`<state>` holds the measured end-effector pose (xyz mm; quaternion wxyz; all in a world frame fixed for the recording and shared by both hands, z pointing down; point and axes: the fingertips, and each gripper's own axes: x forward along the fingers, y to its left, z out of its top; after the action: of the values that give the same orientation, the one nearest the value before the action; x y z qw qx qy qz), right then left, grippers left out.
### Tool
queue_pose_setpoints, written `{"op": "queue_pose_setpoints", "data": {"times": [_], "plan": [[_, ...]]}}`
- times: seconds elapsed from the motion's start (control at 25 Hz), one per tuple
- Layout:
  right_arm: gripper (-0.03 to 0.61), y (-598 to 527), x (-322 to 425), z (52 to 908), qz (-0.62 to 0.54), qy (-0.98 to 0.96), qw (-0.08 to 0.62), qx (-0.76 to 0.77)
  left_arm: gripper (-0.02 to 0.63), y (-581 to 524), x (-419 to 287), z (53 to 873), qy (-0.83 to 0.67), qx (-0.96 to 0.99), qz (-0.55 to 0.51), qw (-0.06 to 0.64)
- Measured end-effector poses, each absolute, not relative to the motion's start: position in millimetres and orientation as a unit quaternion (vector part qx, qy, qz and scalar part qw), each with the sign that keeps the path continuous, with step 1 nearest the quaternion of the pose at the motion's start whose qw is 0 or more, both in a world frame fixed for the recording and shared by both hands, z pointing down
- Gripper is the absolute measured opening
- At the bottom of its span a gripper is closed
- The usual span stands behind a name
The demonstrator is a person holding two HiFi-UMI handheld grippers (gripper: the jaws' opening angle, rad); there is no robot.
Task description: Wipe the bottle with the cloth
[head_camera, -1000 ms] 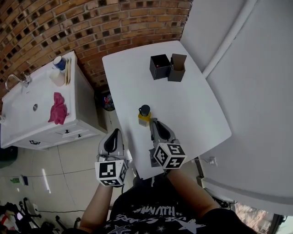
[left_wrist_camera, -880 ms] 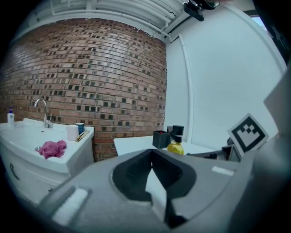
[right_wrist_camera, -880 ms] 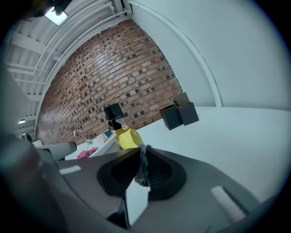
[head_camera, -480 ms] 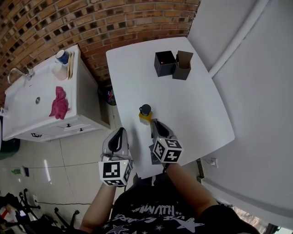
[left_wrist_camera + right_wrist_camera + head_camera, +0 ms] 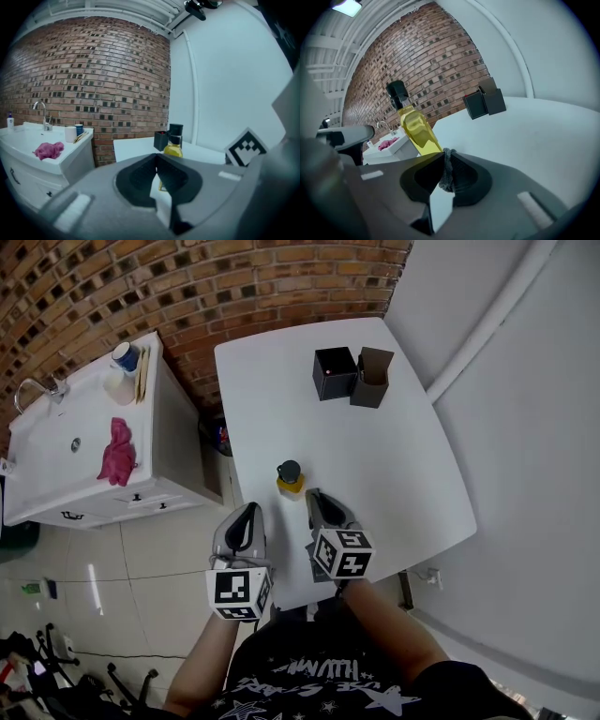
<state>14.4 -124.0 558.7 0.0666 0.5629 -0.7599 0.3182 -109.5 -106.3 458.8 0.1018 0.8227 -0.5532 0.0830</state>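
Observation:
A yellow bottle [image 5: 290, 476] with a dark cap stands upright near the white table's [image 5: 394, 465] front-left corner. My right gripper [image 5: 318, 495] points at it from just behind and to its right, a short way off. Its jaws are shut on a strip of grey cloth [image 5: 447, 169]. In the right gripper view the bottle [image 5: 415, 125] rises just beyond the right gripper [image 5: 444, 157]. My left gripper [image 5: 251, 512] hangs off the table's left edge, shut with nothing in it. From the left gripper view the bottle [image 5: 174, 142] shows straight beyond the left gripper [image 5: 156, 160].
Two small dark boxes [image 5: 334, 373] [image 5: 369, 377] stand side by side at the table's far end. Left of the table is a white sink cabinet [image 5: 169, 427] with a pink cloth [image 5: 116, 452], a paper roll and a cup [image 5: 124, 356]. Brick wall behind.
My right gripper has sunk a little toward the table in front of the bottle. The left gripper has barely moved. The bottle stands as before.

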Motion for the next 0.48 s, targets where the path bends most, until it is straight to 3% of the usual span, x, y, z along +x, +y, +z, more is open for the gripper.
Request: {"op": "queue_pose_setpoints", "data": {"times": [0.08, 0.2, 0.24, 0.48], "plan": [[0.041, -123, 24, 545, 0.306, -0.767, 0.059, 0.561, 0.027, -105, -101, 465, -0.549, 0.825, 0.089, 0.102], [0.041, -121, 42, 526, 0.285, -0.776, 0.05, 0.56, 0.254, -101, -79, 482, -0.539, 0.827, 0.106, 0.121], [0.041, -121, 48, 521, 0.279, -0.779, 0.049, 0.56, 0.299, -102, -74, 489, -0.543, 0.824, 0.113, 0.12], [0.041, -117, 74, 512, 0.271, -0.778, 0.048, 0.564, 0.339, -126, -56, 512, -0.584, 0.793, 0.137, 0.103]]}}
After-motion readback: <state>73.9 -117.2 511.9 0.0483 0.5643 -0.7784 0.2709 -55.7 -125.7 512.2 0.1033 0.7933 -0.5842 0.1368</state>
